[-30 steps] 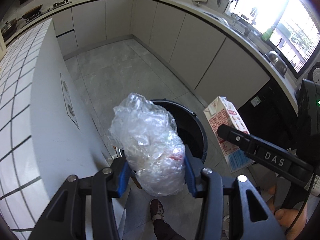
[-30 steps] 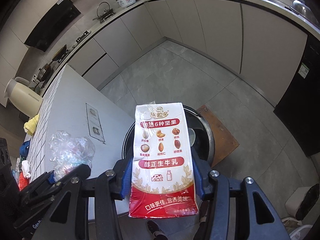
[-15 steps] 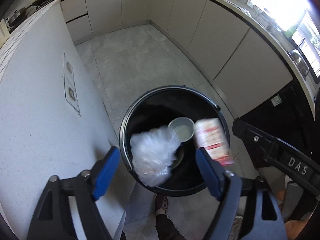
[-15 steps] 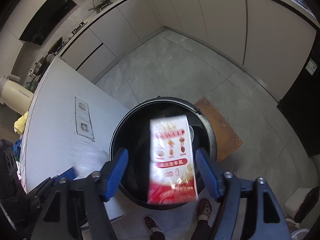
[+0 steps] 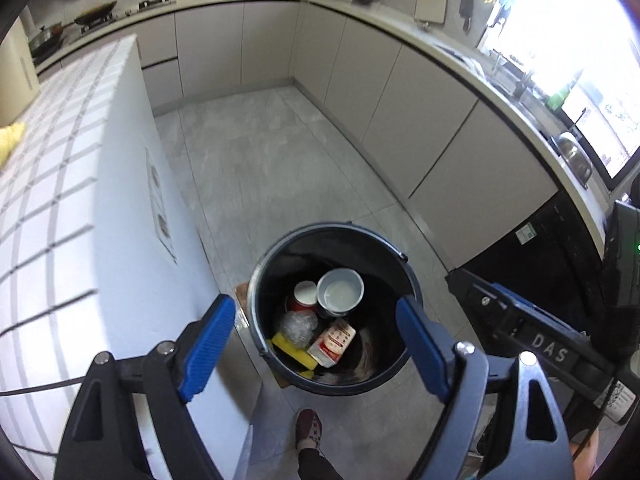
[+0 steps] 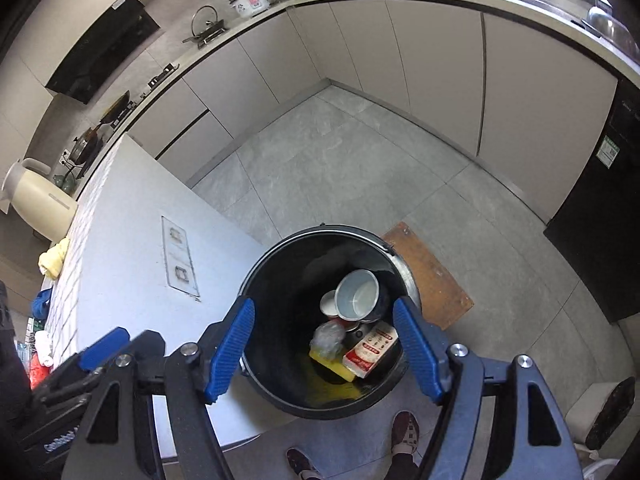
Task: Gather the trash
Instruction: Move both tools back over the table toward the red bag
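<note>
A black trash bin [image 5: 256, 280] [image 6: 260, 276] stands on the floor below both grippers. Inside lie the red-and-white milk carton [image 5: 333, 341] [image 6: 371, 349], the crumpled clear plastic bag [image 5: 298, 325] [image 6: 328, 336], a yellow sponge [image 5: 292, 352] [image 6: 332, 365], a white bowl [image 5: 340, 292] [image 6: 357, 295] and a red cup [image 5: 304, 295]. My left gripper [image 5: 316, 348] is open and empty above the bin. My right gripper [image 6: 326, 350] is open and empty above it too.
A white tiled counter [image 5: 60, 208] [image 6: 120, 264] stands left of the bin. A wooden board [image 6: 432, 276] lies under the bin. Grey cabinets [image 5: 360, 80] line the far wall. The person's shoes [image 5: 309, 428] [image 6: 404, 428] are just in front of the bin.
Both grippers opened; the plastic bag and the milk carton fell from them and now lie inside the bin.
</note>
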Demonstrator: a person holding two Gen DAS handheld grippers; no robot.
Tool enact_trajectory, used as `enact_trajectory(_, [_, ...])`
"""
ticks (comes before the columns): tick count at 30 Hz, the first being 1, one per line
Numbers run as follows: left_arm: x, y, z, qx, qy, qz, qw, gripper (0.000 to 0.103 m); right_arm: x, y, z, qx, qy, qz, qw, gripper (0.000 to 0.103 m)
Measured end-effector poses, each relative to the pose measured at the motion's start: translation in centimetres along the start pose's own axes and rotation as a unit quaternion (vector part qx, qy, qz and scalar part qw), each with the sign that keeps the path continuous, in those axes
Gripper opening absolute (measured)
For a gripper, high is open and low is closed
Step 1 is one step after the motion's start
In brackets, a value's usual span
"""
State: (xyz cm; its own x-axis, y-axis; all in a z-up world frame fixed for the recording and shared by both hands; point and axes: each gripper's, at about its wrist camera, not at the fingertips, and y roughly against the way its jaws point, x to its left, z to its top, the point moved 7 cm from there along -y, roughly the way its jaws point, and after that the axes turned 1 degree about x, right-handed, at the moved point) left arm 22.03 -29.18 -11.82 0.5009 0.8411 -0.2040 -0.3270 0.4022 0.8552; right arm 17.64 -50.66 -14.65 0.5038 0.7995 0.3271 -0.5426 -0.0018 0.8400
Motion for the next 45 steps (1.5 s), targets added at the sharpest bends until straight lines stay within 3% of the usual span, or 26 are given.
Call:
enact_trajectory(9, [3.3, 4.4, 0.3, -0.036, 0.014, 0.014, 0.9992, 0.084, 4.6, 3.8, -1.3, -0.024, 0.025, 0.007, 0.999, 0.074])
enact_trajectory(18, [9.4, 9.6, -0.8, -0.073, 0.053, 0.062, 0.9940, 0.084, 11.1, 5.9, -3.0, -0.031, 0.065, 0.027, 0.997, 0.075])
enact_trajectory(32, [21.1, 15.6, -4.8, -0.109, 0.133, 0.145, 0.9743, 0.084, 23.8, 6.6, -7.7, -0.021, 0.152, 0.101, 0.983, 0.075])
enact_trajectory(45, [28.3, 19.4, -8.9, -0.122, 0.183, 0.192, 0.9564, 0.084, 33.0, 6.0, -12.1, -0.003, 0.214, 0.148, 0.965, 0.075])
